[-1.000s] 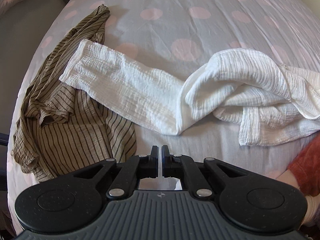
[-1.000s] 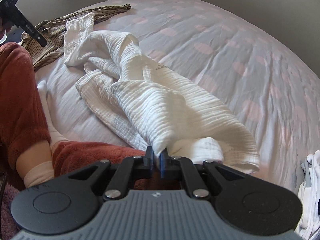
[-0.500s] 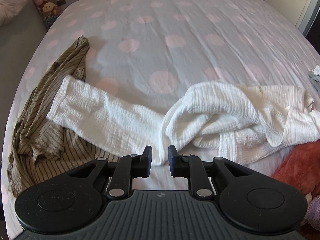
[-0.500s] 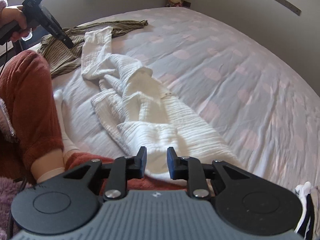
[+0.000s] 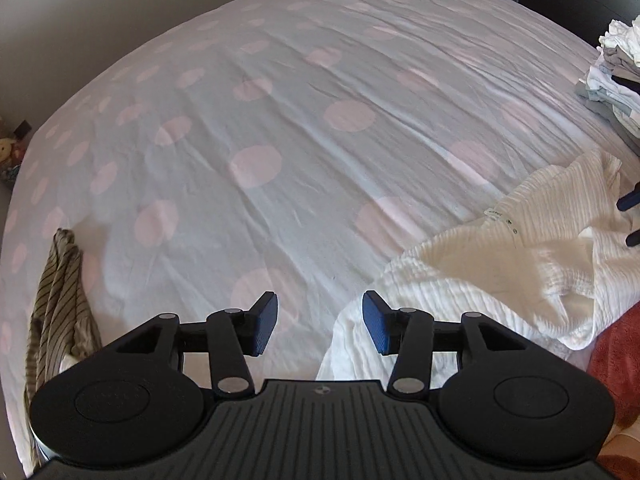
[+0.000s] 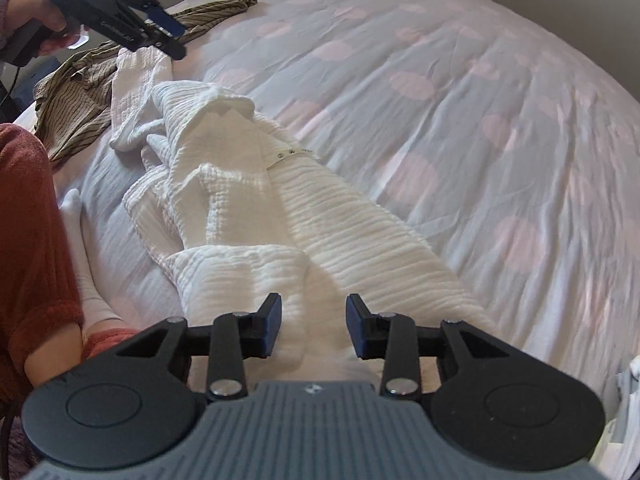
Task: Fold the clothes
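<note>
White crinkled garment lies rumpled on the bed, which is covered by a pale sheet with pink dots. In the right wrist view the garment runs in a long bunched strip from the near edge up toward the far left, where one sleeve end lies on a brown striped shirt. A small label with two snaps shows near its middle.

Right tool hovers over the near end of the garment with its blue-padded jaws parted and opening; white cloth shows in the gap below them, but the pads are not pressing on it.

Left tool likewise has its jaws spread and opening. Between them is bare sheet on the left and the garment's edge on the right, with nothing pinched. In the right wrist view this tool is seen at the upper left, held by a hand, above the far sleeve end.

A person's rust-red sleeve or trouser leg and a white sock fill the left edge. A stack of folded clothes sits on the bed at the far right of the left wrist view, well apart from the garment
</note>
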Available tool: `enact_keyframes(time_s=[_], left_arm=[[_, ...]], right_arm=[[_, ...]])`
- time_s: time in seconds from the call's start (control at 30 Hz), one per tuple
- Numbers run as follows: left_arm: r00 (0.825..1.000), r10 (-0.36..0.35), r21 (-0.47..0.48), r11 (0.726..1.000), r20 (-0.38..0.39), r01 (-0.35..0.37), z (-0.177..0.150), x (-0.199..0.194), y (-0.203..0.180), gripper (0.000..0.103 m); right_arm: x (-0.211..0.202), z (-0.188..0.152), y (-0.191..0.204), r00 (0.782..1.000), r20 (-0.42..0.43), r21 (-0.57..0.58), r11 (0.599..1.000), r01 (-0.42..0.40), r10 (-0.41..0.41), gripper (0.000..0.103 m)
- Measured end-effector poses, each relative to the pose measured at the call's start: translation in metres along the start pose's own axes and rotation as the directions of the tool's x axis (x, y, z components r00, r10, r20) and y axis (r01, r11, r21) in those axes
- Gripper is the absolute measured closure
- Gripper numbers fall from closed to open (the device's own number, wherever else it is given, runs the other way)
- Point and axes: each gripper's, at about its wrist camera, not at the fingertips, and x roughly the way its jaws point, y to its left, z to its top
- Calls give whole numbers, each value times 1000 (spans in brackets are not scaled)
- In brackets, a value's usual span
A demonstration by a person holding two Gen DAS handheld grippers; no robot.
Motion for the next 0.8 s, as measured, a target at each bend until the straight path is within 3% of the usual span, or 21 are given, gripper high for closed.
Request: enact_keyframes(time_s=[0.2, 0.37, 0.5, 0.57, 0.8], left_arm=[[995, -75, 119, 989, -64, 83, 20, 52, -2, 58], [972, -152, 236, 952, -181, 193, 16, 83, -12, 58], [957, -177, 301, 922, -228, 243, 4, 93, -23, 58], [953, -196, 322, 909, -232, 265, -2, 90, -26, 58], [923, -279, 260, 901, -265, 347, -17, 80, -14, 57]], right_arm=[[40, 3, 0, 995, -89, -18, 999, -50, 48, 64], [56, 0, -6, 989, -130, -2, 997, -78, 77, 64], [62, -3, -10, 986, -136, 18, 995, -96, 97, 63], [64, -5, -12, 984, -139, 27, 994, -104, 107, 63], [66, -6, -17, 983, -129, 54, 991, -125, 131, 61]])
